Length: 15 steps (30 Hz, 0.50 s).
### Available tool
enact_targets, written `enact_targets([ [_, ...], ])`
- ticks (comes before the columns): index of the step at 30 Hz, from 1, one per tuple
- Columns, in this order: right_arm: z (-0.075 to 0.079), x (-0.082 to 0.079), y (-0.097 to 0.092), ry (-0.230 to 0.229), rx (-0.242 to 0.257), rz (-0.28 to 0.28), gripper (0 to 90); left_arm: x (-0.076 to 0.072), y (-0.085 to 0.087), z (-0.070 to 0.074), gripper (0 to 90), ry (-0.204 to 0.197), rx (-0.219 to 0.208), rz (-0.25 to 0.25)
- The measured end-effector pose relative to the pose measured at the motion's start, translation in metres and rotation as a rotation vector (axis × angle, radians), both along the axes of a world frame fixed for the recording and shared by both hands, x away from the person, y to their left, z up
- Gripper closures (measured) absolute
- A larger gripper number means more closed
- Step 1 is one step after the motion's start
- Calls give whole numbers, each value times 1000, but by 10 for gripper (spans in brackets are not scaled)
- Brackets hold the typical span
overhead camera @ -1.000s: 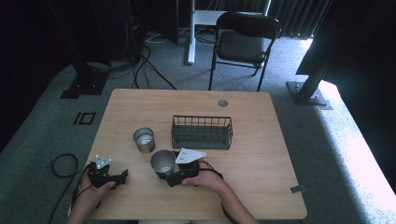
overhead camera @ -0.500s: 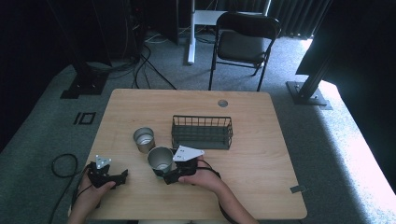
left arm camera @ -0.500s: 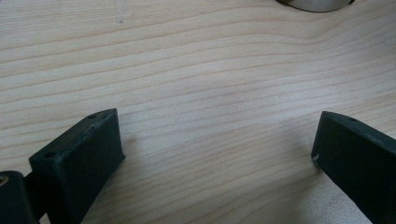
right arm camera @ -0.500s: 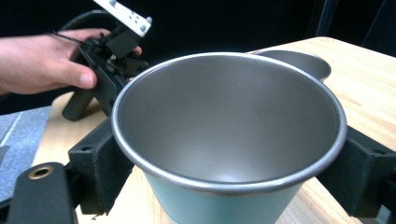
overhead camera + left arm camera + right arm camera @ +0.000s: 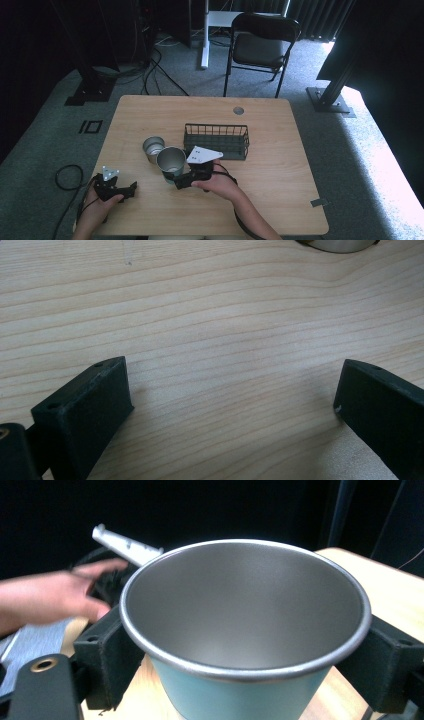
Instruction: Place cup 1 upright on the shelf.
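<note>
A steel cup with a pale blue outside [image 5: 171, 161] is held off the table, tilted, with my right gripper [image 5: 181, 179] shut on its body. In the right gripper view the cup [image 5: 245, 625] sits between both black jaws, its empty inside facing the camera. A second, smaller steel cup [image 5: 153, 147] stands upright on the table just to its left and behind. My left gripper [image 5: 125, 190] rests at the table's front left, open; its view shows bare wood between the jaws [image 5: 230, 405] and a cup's rim [image 5: 340, 244] at the top edge.
A dark wire basket [image 5: 216, 141] stands on the wooden table [image 5: 280, 165] right of the cups. A round cable hole [image 5: 238, 110] is near the far edge. Behind the table are a black folding chair [image 5: 262, 47] and floor cables.
My right gripper has carried the blue cup up and a little left, closer to the smaller cup. The left gripper has stayed put.
</note>
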State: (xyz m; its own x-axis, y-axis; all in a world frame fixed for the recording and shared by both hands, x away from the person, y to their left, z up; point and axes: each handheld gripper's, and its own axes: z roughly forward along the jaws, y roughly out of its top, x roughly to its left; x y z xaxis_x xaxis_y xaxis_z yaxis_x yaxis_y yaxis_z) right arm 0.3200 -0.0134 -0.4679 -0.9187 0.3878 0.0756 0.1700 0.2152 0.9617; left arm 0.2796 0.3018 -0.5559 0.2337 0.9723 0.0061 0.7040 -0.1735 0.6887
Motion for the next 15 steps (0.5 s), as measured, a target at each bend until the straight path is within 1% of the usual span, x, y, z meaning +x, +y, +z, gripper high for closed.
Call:
enact_targets([
  [1,0,0,0,0,0,0,129,0,0,0,24,0,0,0],
  [2,6,1,-1,-3,6,-3,129,0,0,0,24,0,0,0],
  [3,15,2,-2,-14,17,-9,129,0,0,0,24,0,0,0],
  [5,23,3,-4,-20,29,-10,129,0,0,0,24,0,0,0],
  [9,36,6,-6,-37,33,-22,129,0,0,0,24,0,0,0],
  [12,45,9,-11,-59,37,-49,129,0,0,0,24,0,0,0],
  [15,52,13,-17,-66,56,-90,129,0,0,0,24,0,0,0],
])
